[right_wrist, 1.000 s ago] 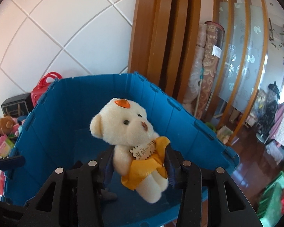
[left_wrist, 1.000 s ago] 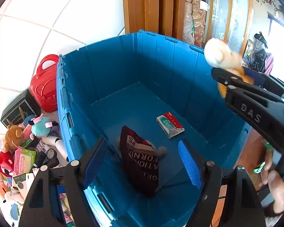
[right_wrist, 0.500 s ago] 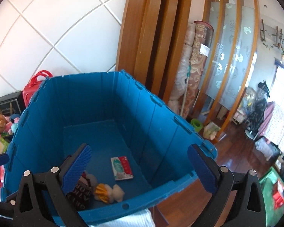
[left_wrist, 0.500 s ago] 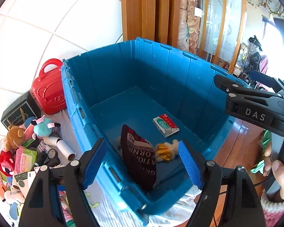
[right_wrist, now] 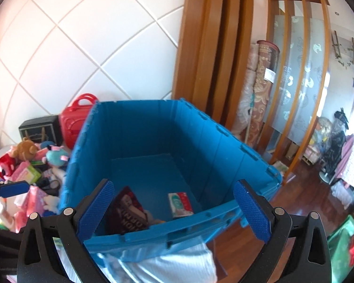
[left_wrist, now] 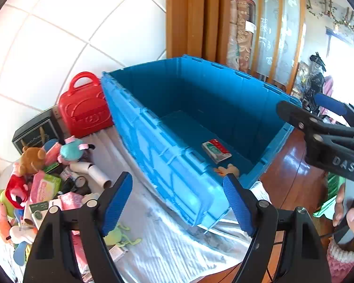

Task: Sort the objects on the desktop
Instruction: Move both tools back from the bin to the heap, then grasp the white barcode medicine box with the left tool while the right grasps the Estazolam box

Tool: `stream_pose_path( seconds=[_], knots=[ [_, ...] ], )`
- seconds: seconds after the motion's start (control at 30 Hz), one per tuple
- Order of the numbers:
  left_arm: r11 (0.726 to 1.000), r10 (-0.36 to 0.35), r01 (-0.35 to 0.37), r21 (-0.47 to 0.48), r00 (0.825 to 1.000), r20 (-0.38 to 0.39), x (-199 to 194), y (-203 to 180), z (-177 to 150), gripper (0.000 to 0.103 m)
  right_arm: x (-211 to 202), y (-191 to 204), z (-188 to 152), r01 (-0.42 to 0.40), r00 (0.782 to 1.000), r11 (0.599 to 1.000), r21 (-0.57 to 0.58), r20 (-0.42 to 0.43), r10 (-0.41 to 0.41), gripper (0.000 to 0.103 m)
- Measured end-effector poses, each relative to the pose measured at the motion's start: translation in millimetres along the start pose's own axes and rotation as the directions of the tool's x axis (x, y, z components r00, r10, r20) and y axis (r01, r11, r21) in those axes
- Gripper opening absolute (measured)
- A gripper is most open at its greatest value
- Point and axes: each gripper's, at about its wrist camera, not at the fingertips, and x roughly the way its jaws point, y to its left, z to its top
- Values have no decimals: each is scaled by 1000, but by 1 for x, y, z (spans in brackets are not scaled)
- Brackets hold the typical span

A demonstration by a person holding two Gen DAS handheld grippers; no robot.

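Observation:
A big blue bin [left_wrist: 167, 165] [right_wrist: 224, 146] stands on the table's right end. Inside lie a red-green packet [left_wrist: 216, 150] [right_wrist: 179, 204], a dark printed pouch [right_wrist: 127, 212] and a cream bear in yellow, only partly seen over the rim [left_wrist: 226, 170]. My left gripper [left_wrist: 178, 202] is open and empty, in front of the bin's near wall. My right gripper [right_wrist: 174, 210] is open and empty, at the bin's near rim; it also shows in the left wrist view [left_wrist: 323, 127]. A pile of plush toys and packets [left_wrist: 42, 179] [right_wrist: 23, 165] lies left of the bin.
A red toy case [left_wrist: 85, 108] and a black box [left_wrist: 35, 129] stand against the tiled wall behind the pile. A white cloth [left_wrist: 177, 243] covers the table. Wooden floor [right_wrist: 306, 188] lies to the right, past the table edge.
The right gripper opened and dropped the cream bear into the bin. Both grippers then drew back from the bin, the left one moving out past its near wall.

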Motion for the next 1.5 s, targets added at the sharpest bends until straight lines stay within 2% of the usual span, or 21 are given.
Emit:
stream_pose_path(
  seconds=[0.13,0.3,0.4,0.53,0.67,0.73,0.9,1.03,1.13,1.4,1.5],
  knots=[
    [999,31,-31,-41,999,4,-14,31,-14,79,-17,29,-6,-76,997,997,-1,27,76,103],
    [990,114,-112,-88,993,18,-36,80,-40,79,-31,75,-13,-170,984,985,-22,47,171,103],
    [975,185,-181,-129,982,22,-54,116,-63,79,-33,111,-20,-225,973,973,-49,38,226,103],
    [947,261,-258,-192,965,-10,-74,168,-102,79,-32,159,-34,-321,947,944,-80,-6,321,103],
    [914,333,-341,-219,940,-74,-91,216,-149,79,-19,206,-58,-378,925,921,-98,-85,371,103],
    [888,375,-394,-237,919,-124,-97,242,-178,79,-10,227,-76,-394,915,914,-102,-134,380,103],
    [831,416,-475,-290,877,-241,-98,301,-243,79,17,271,-125,-427,876,901,-77,-280,392,103],
    [800,426,-522,-296,841,-332,-93,339,-291,79,29,293,-153,-448,843,892,-64,-361,398,103],
    [794,416,-535,-289,825,-384,-86,354,-319,79,32,314,-170,-461,824,884,-75,-406,395,103],
    [824,307,-482,-298,821,-480,-53,381,-369,79,38,379,-217,-530,749,839,-119,-529,398,103],
    [845,271,-445,-295,833,-482,-43,385,-377,79,39,396,-233,-548,722,828,-119,-567,396,103]
  ],
)
